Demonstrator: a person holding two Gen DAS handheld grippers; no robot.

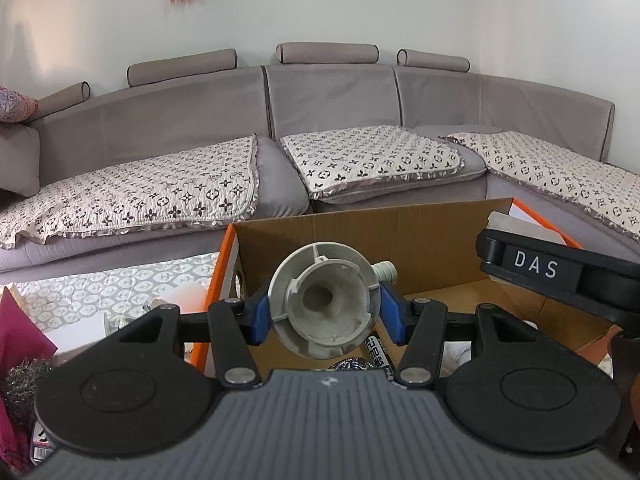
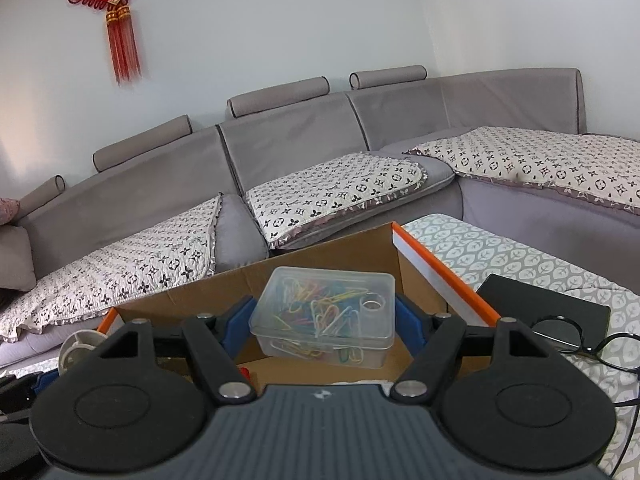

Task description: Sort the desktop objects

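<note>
1. My left tongs (image 1: 326, 312) pinch a round grey plastic part (image 1: 324, 300). The blue pads (image 1: 260, 316) press on both of its sides.
2. The part looks like a cup with a hole in the middle. A short pipe (image 1: 386, 270) sticks out near its top right.
3. I hold the part up over the open box (image 1: 360, 236). The box is brown inside and has an orange rim.
4. Down in the box, under the part, I can see a shiny wire scrubber (image 1: 352, 364) and a marker (image 1: 378, 356).
5. My right tongs (image 2: 324, 316) pinch a clear case (image 2: 326, 314) full of colored paper clips. The case is tipped a little.
6. I hold the case over the same box (image 2: 320, 248).
7. In the left view, the black arm of my right tongs (image 1: 560, 276) comes in from the right. It has DAS written on it.
8. In the right view, the grey part (image 2: 78, 346) peeks out at the far left.
9. To the right of the box, a black book (image 2: 560, 308) lies on the table cloth (image 2: 500, 256). Black glasses (image 2: 580, 336) lie partly on it.
10. To the left of the box there is another wire scrubber (image 1: 24, 384) and a dark red cloth (image 1: 20, 336).
11. Behind it all is a big grey sofa (image 1: 320, 100) with spotted seat pads. A red knot charm (image 2: 116, 4) hangs on the wall.
</note>
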